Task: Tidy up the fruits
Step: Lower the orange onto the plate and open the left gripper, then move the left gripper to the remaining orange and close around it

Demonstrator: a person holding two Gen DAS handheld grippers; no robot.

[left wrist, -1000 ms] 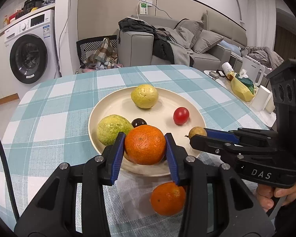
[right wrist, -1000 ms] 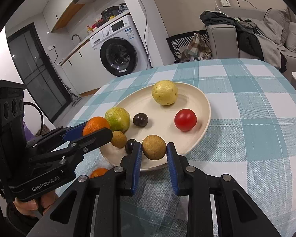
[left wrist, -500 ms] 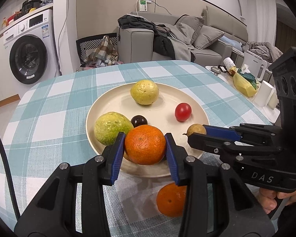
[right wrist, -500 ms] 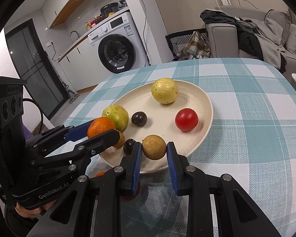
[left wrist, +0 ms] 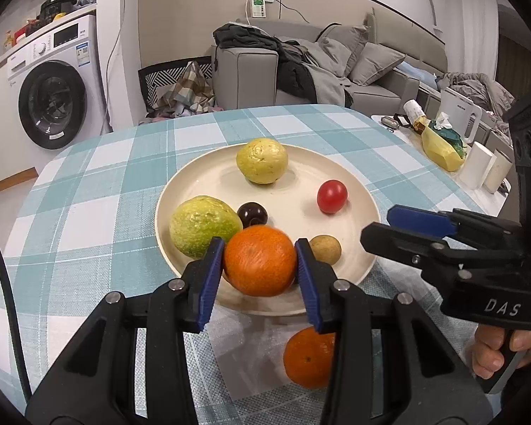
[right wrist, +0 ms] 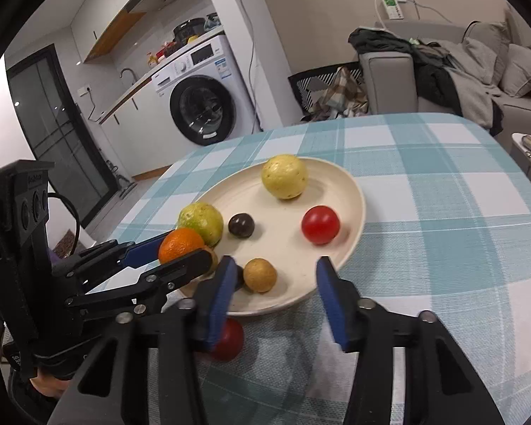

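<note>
A cream plate (left wrist: 212, 191) (right wrist: 350, 209) on the checked table holds a yellow fruit (left wrist: 262, 160) (right wrist: 284, 176), a green fruit (left wrist: 203, 225) (right wrist: 201, 222), a dark plum (left wrist: 252, 214) (right wrist: 241, 225), a red tomato (left wrist: 332, 196) (right wrist: 320, 225) and a small brown fruit (left wrist: 325, 248) (right wrist: 260, 275). My left gripper (left wrist: 260, 261) is shut on an orange (left wrist: 260, 260) (right wrist: 180, 244) over the plate's near rim. My right gripper (right wrist: 273, 279) has its jaws opening; the brown fruit lies between them, close to the left pad, free of both. A second orange (left wrist: 309, 357) and a red fruit (right wrist: 230, 338) lie on the cloth.
A side table at the right carries a yellow bag (left wrist: 440, 147), a white kettle (left wrist: 460, 117) and cups. Behind the table stand a washing machine (left wrist: 49, 81), a laundry basket (left wrist: 177, 88) and a grey sofa (left wrist: 301, 67) with clothes. A hand (left wrist: 499, 347) holds the right gripper's handle.
My right gripper's jaws have spread apart and let go of the small brown fruit, which now rests on the plate. The left gripper still holds the orange in about the same place.
</note>
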